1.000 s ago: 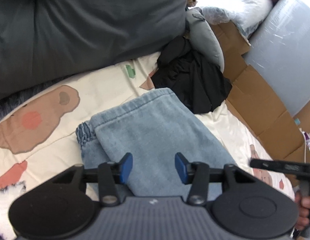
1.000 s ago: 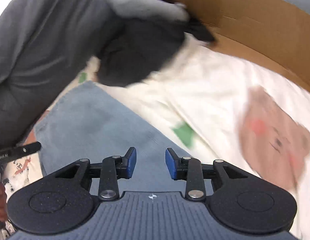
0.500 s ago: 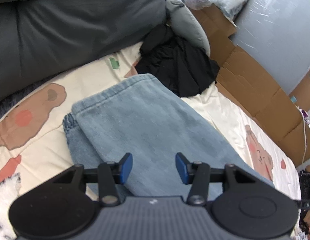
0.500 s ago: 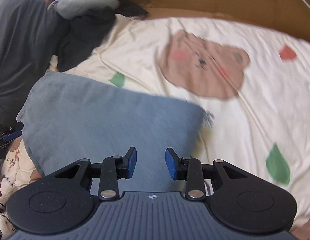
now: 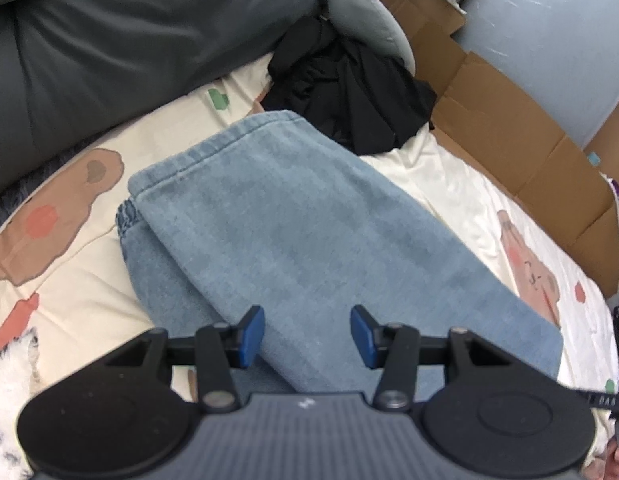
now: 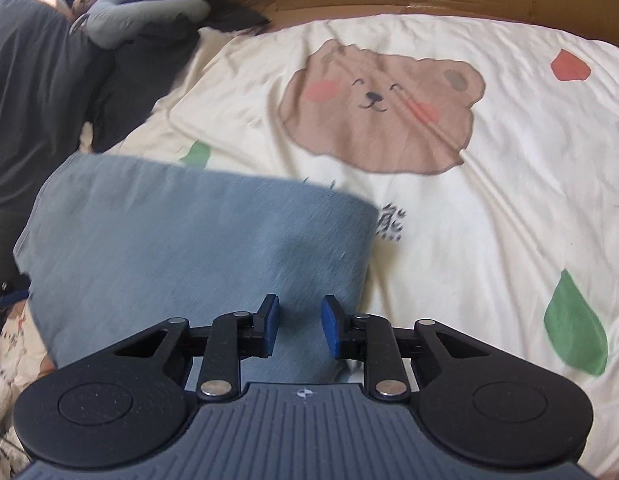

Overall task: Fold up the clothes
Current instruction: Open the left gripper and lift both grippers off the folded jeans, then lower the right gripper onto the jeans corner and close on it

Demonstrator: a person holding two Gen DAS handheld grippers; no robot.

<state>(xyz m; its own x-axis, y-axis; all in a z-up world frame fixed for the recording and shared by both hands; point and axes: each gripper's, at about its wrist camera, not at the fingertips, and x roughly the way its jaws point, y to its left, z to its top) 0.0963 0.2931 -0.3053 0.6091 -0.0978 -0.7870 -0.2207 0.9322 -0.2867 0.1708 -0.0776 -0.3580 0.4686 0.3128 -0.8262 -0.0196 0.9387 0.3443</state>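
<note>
Folded light-blue jeans (image 5: 309,216) lie on a cream bedsheet (image 5: 449,184) printed with bears. Their elastic waistband (image 5: 129,216) peeks out at the left under the top layer. My left gripper (image 5: 307,336) hovers open above the near part of the jeans, nothing between its blue pads. In the right wrist view the jeans (image 6: 189,240) fill the lower left. My right gripper (image 6: 297,326) is over their right end near the edge. Its jaws are closing, and the denim lies below them, not pinched.
A heap of black clothes (image 5: 349,92) and a grey neck pillow (image 5: 357,12) lie beyond the jeans. A dark grey duvet (image 5: 129,28) fills the far left. Cardboard (image 5: 509,132) lines the bed's far side. A white fluffy thing (image 5: 9,380) sits at the near left.
The right gripper swung right and down along the jeans to their right end, and its jaws narrowed. The left gripper drifted a little, so more of the jeans shows.
</note>
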